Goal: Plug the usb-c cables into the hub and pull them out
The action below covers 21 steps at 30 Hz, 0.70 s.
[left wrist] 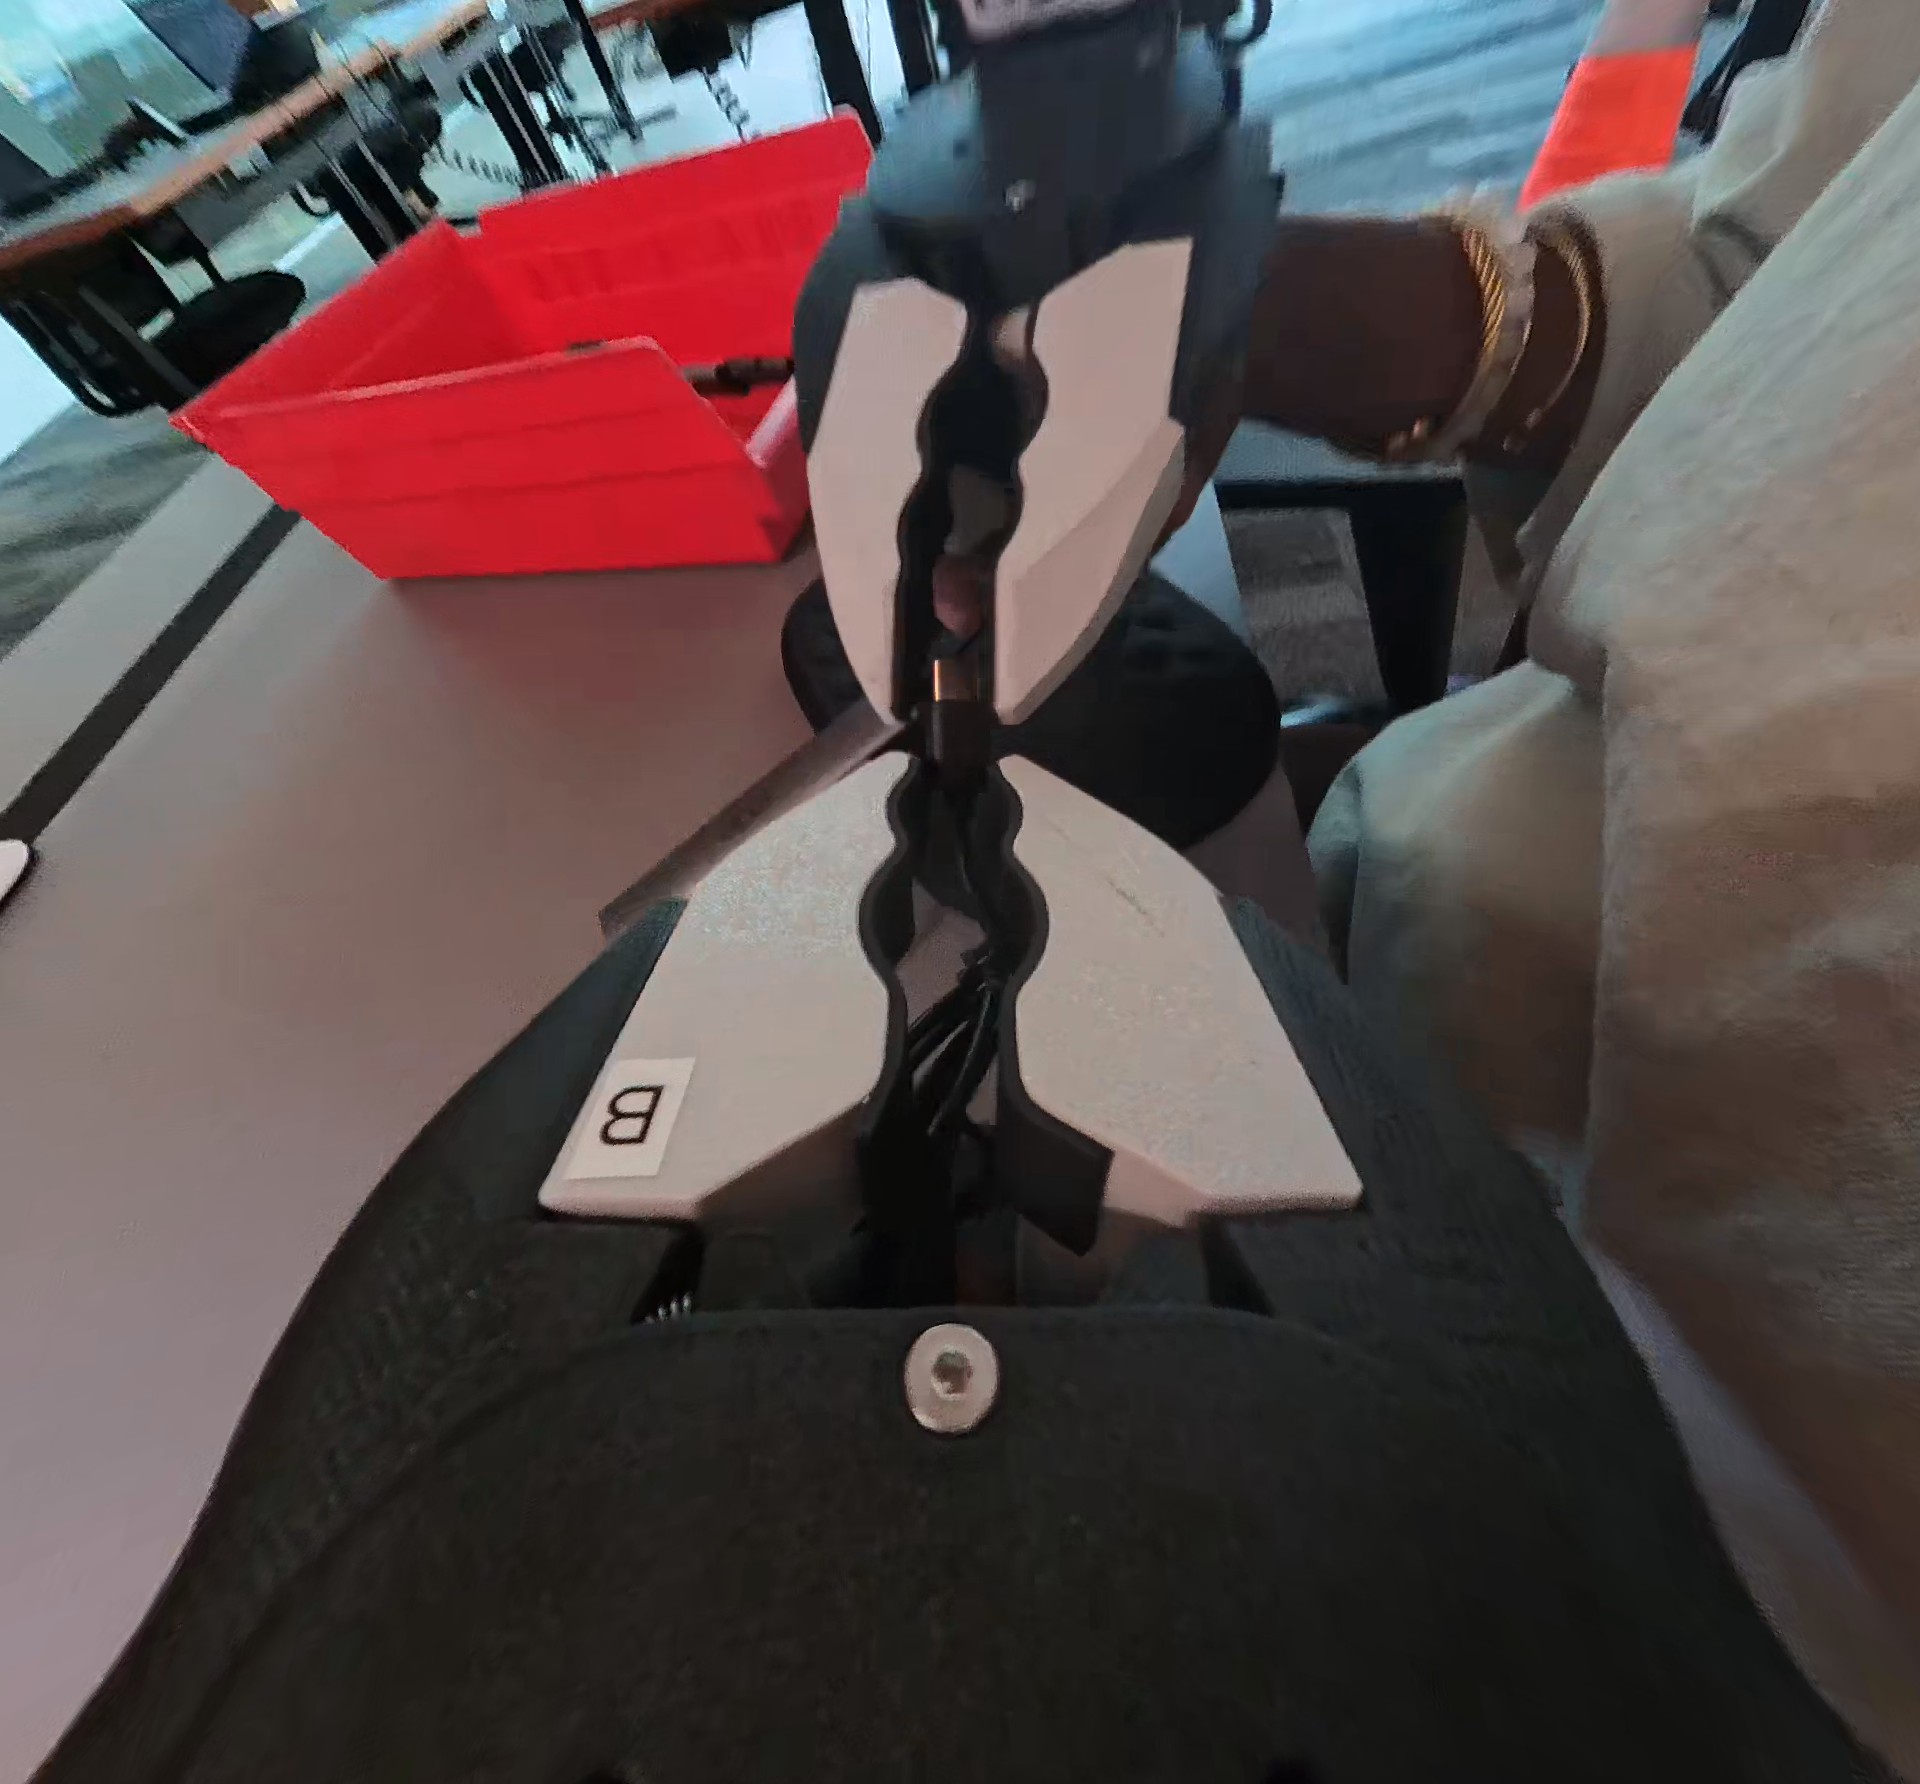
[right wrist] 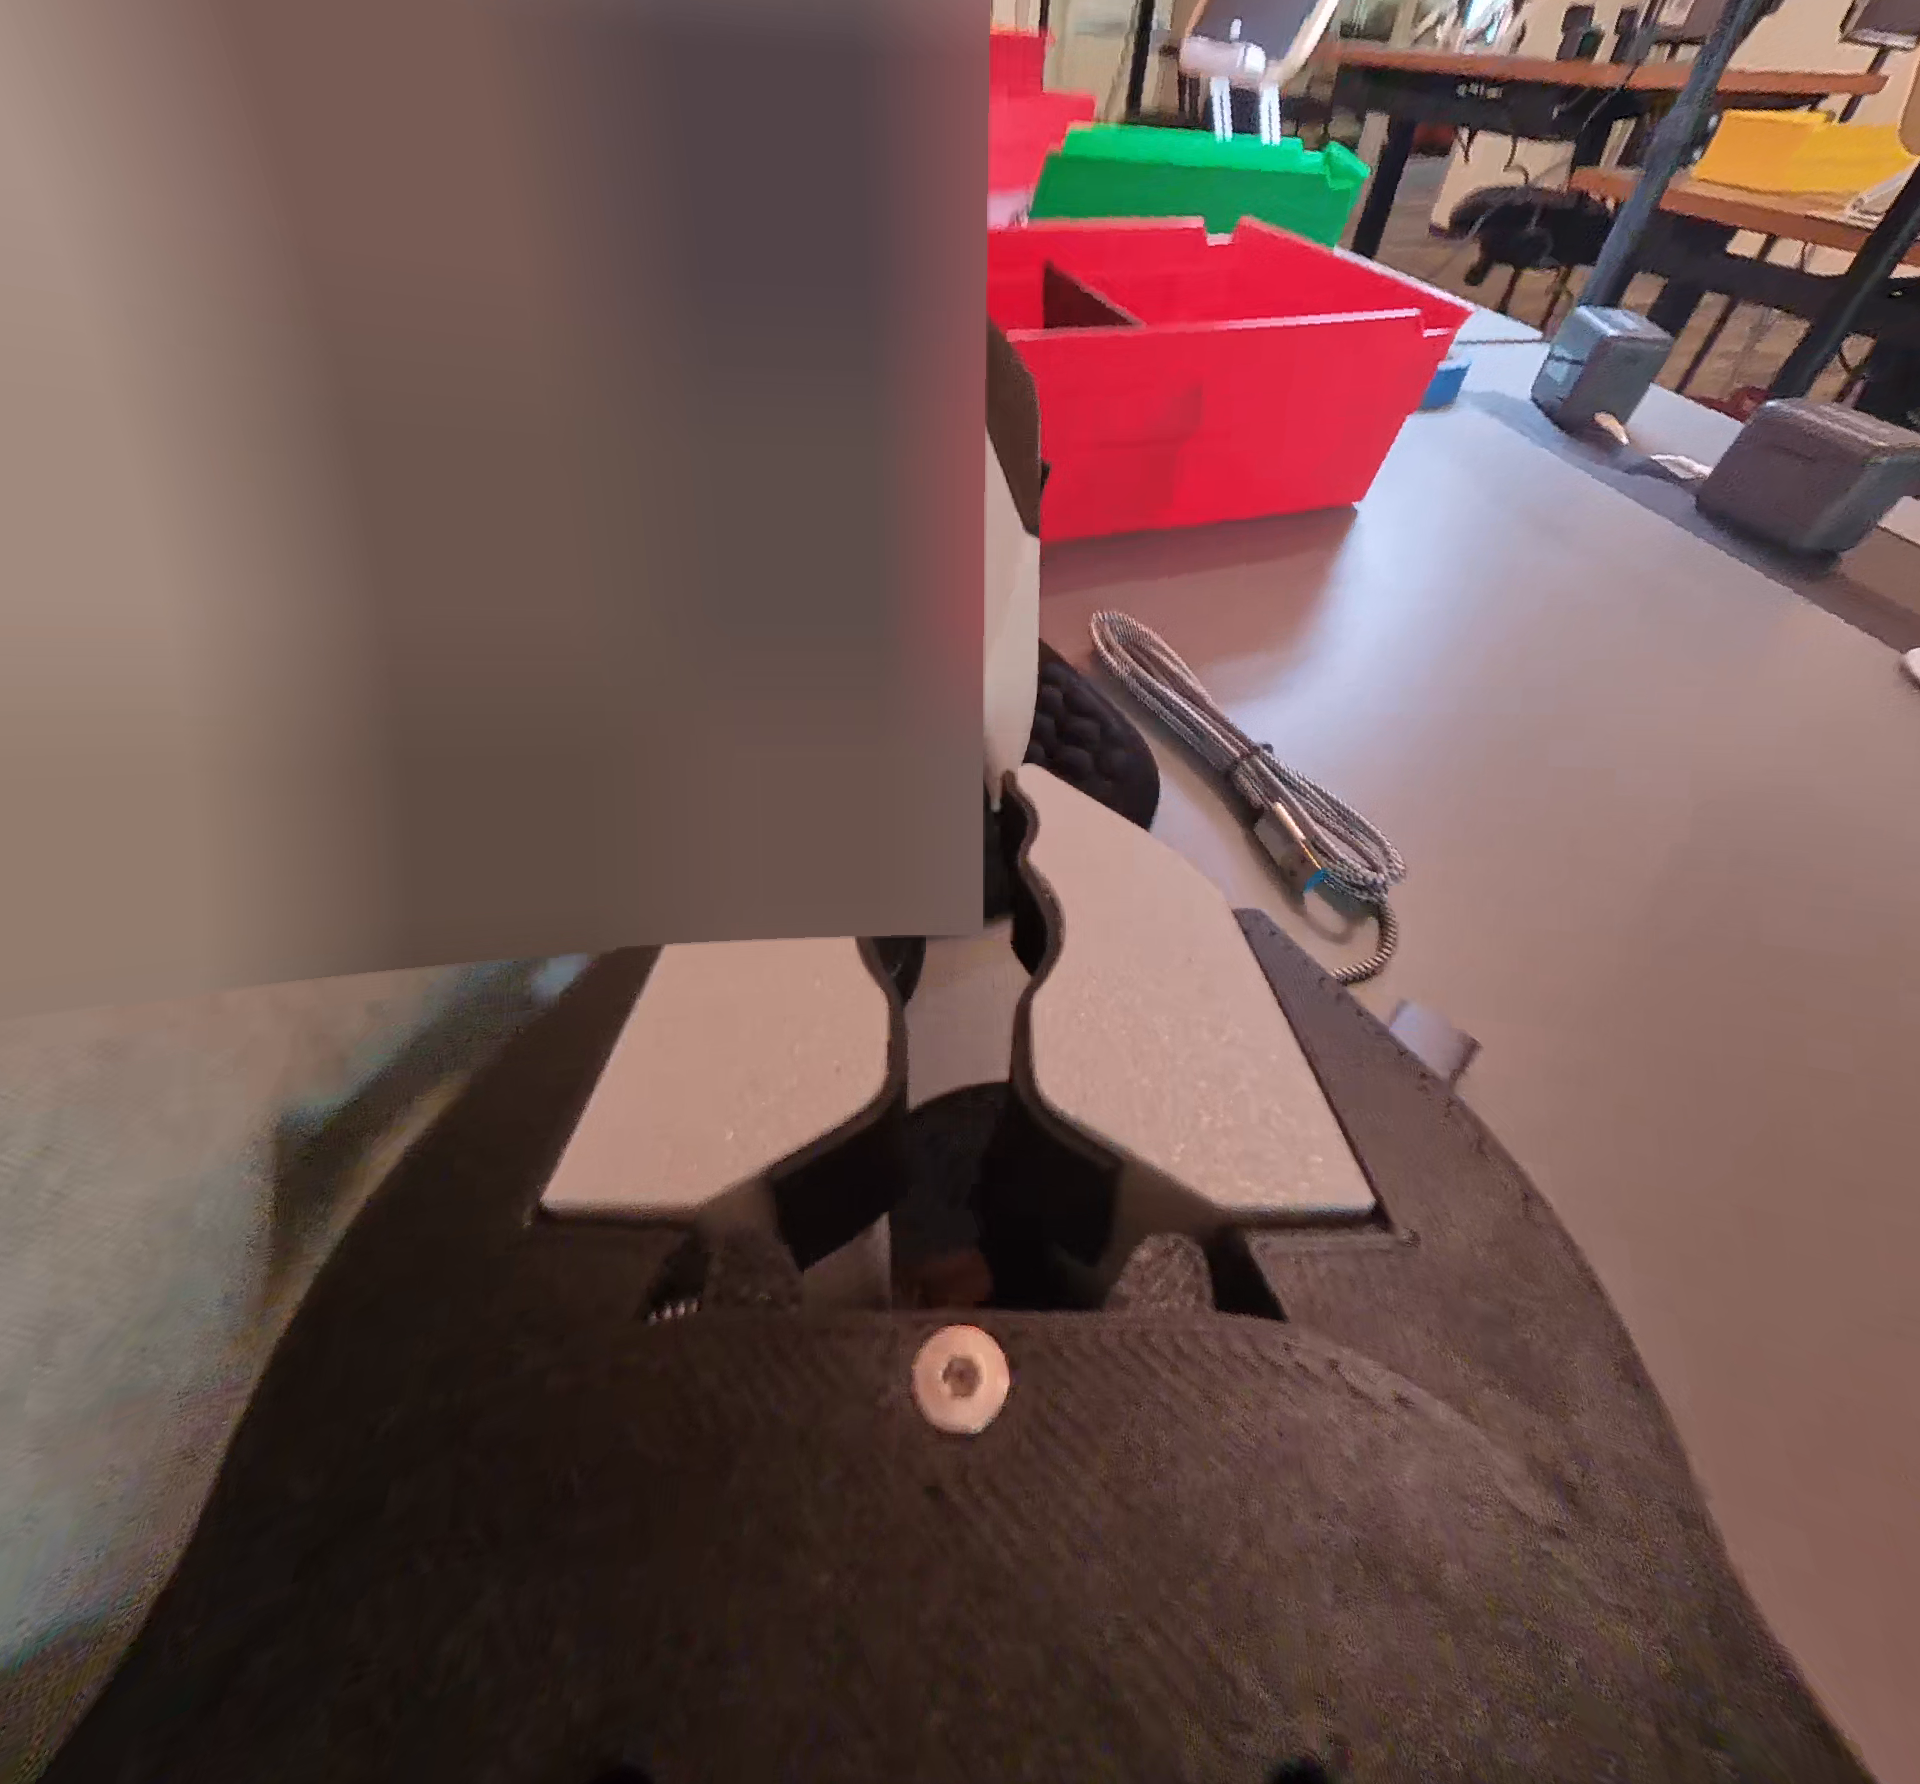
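In the left wrist view my left gripper (left wrist: 951,763) is shut on a black usb-c plug (left wrist: 958,739). The plug's black cable (left wrist: 951,1038) runs back between the fingers. Its metal tip (left wrist: 948,680) points into the right gripper (left wrist: 951,708), which faces mine tip to tip. The right gripper is shut on a grey piece (left wrist: 977,508), apparently the hub. The same light grey piece shows between the right fingers (right wrist: 1143,1007) in the right wrist view (right wrist: 951,1017). A blurred patch hides those fingertips. I cannot tell if the tip is seated.
A red bin (left wrist: 520,456) stands on the grey table (left wrist: 312,799); it also shows in the right wrist view (right wrist: 1226,415) with a green bin (right wrist: 1195,165) behind. A coiled braided grey cable (right wrist: 1268,778) lies nearby. Two grey boxes (right wrist: 1808,477) sit right. A person's braceleted wrist (left wrist: 1496,332) is close.
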Motion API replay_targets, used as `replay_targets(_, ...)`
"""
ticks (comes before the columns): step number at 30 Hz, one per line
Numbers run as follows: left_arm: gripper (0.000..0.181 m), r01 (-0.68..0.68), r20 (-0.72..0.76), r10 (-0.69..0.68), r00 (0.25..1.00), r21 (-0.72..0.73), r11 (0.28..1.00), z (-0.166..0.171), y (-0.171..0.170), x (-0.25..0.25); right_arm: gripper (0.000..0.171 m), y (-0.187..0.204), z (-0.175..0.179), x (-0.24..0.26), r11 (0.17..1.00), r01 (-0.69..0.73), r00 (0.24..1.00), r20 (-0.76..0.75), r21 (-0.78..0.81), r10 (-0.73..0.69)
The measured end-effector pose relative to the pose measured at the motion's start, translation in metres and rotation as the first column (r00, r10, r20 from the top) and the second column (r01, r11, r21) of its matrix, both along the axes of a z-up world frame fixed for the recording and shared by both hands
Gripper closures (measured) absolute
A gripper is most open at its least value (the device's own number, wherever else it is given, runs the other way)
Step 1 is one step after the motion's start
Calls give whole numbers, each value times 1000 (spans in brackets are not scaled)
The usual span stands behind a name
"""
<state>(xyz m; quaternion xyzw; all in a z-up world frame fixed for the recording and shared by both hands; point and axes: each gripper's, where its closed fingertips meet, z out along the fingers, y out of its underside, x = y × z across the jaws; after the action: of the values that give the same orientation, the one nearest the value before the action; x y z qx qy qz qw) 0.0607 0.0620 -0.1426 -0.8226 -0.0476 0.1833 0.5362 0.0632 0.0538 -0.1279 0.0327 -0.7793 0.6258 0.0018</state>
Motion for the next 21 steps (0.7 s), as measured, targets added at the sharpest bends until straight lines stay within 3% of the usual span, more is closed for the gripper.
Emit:
replay_targets(1, 171, -4, 1, 4, 1000, -33, 999, -4, -1, 0, 152, 1, -4, 1, 999, 2, 999, -41, 39, 0)
replay_targets(7, 170, 64, 70, -56, 996, -120, 991, -21, 0, 7, 153, 2, -14, 10, 978, -31, 948, -304, 204, 94)
replay_targets(10, 170, 90, 84, -81, 993, -109, 990, -20, 2, 9, 154, 2, -25, 12, 953, -41, 918, -364, 301, 154)
replay_targets(21, 169, 78, 92, -75, 993, -21, 997, -16, 2, 7, 161, 1, -24, 6, 972, -42, 958, -267, 232, 105)
